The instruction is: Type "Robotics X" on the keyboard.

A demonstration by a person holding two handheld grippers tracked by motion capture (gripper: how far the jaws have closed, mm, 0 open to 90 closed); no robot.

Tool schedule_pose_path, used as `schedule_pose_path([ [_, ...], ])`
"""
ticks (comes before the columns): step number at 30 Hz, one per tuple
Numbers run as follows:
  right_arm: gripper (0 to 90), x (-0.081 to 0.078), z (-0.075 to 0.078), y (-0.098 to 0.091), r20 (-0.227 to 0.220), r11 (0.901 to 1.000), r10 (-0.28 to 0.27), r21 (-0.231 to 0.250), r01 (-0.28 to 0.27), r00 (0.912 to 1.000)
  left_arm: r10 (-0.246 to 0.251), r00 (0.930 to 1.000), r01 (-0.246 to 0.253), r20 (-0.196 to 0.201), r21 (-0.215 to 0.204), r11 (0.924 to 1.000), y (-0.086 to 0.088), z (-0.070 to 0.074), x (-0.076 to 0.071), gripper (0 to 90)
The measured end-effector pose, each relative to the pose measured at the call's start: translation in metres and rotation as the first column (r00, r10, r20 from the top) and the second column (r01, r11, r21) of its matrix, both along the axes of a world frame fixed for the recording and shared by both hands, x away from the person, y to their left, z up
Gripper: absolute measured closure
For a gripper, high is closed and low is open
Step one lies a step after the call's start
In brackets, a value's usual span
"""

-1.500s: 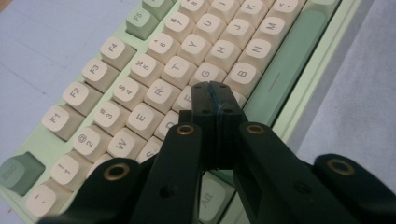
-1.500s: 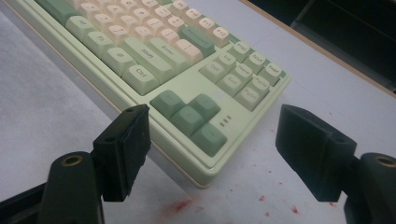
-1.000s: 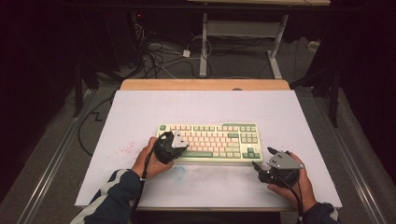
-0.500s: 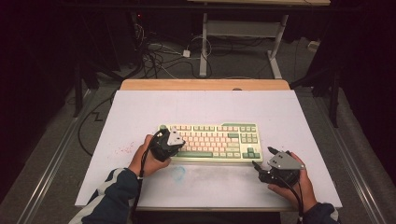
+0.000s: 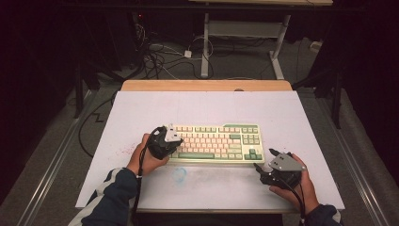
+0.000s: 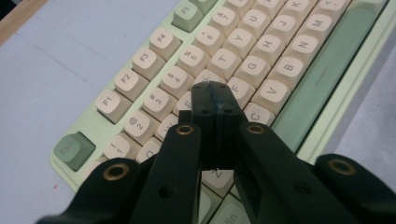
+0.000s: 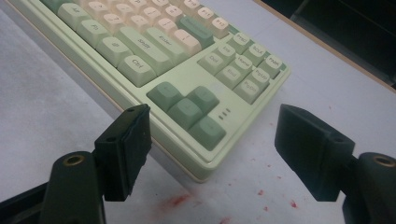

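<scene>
Two grippers work our white-covered wooden table (image 5: 141,113); from above, dark floor and tangled cables (image 5: 160,56) lie beyond, and the pale green keyboard (image 5: 214,143) sits mid-table. Our left gripper (image 6: 215,100) has jaws pressed together over the letter keys. Our right gripper (image 7: 212,151) stands apart near the keyboard's corner, above red specks.

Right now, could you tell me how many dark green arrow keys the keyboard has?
4: one on top, three in the row below, at the keyboard corner nearest the right gripper.
</scene>
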State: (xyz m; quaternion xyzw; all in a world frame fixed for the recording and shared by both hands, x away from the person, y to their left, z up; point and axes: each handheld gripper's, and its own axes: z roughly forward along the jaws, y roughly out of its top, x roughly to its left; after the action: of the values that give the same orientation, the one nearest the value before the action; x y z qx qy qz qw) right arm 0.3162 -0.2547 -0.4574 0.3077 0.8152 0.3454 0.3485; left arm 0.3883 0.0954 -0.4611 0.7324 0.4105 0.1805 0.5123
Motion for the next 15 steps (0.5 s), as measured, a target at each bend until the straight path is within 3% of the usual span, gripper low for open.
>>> schedule_pose_path([
  [5,28.4,0.0002,-0.0006,0.0002,-0.004,1.0000,0.003,-0.002,-0.003,1.0000,0.010,0.9997,-0.010,-0.021,0.011,0.9999,0.0009,-0.0046,0.0047,86.9],
  [15,28.4,0.0002,-0.0013,0.0007,-0.010,0.9999,0.008,-0.009,-0.008,0.9999,0.017,0.9995,-0.016,-0.025,0.014,0.9998,0.0012,-0.0065,0.0057,86.7],
])
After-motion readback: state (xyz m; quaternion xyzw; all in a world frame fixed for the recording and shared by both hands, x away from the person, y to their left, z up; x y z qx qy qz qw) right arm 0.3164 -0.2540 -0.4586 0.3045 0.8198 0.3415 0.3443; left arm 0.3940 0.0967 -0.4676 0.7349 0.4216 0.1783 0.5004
